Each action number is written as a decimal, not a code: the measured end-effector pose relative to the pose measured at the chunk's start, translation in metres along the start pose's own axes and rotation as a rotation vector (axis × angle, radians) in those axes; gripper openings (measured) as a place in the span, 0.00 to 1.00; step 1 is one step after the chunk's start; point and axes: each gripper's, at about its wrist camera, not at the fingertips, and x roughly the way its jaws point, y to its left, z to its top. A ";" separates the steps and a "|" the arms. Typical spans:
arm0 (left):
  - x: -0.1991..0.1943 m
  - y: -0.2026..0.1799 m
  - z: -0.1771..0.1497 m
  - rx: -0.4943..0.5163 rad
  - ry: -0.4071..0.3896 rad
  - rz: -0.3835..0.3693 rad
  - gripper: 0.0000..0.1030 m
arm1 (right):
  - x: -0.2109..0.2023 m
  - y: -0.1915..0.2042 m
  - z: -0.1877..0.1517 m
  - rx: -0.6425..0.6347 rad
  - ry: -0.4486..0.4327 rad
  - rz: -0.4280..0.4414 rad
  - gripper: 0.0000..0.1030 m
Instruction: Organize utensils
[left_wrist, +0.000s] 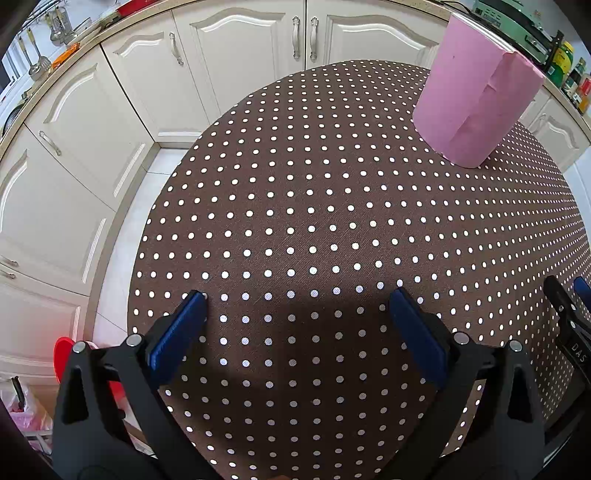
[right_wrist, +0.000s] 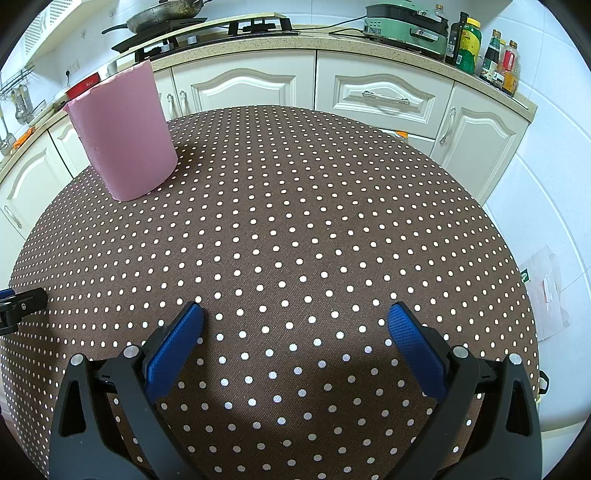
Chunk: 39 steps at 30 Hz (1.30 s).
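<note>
Both claws spread wide, empty, over the polka-dot tablecloth: left gripper, right gripper; no utensils visible; pink cylindrical holder upright, far-right of left, far-left of right, neither clearly nearer

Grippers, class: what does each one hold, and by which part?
Nothing. The left gripper and the right gripper are both open and empty above the dotted tablecloth; the pink holder stands untouched.

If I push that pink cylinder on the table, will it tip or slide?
The pink cylinder looks like rolled foam, so probably light. Tall and upright on cloth, it may tip rather than slide. Its seam suggests squeezable walls.
</note>
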 end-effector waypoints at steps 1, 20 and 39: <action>0.000 0.000 0.000 0.000 -0.001 0.000 0.95 | 0.000 0.000 0.000 0.000 0.000 0.000 0.94; 0.000 -0.002 -0.001 -0.002 0.002 0.000 0.95 | 0.000 0.000 0.000 0.000 0.000 0.000 0.94; 0.000 -0.002 -0.001 0.000 -0.006 0.001 0.95 | 0.000 0.000 0.000 0.000 0.000 0.000 0.94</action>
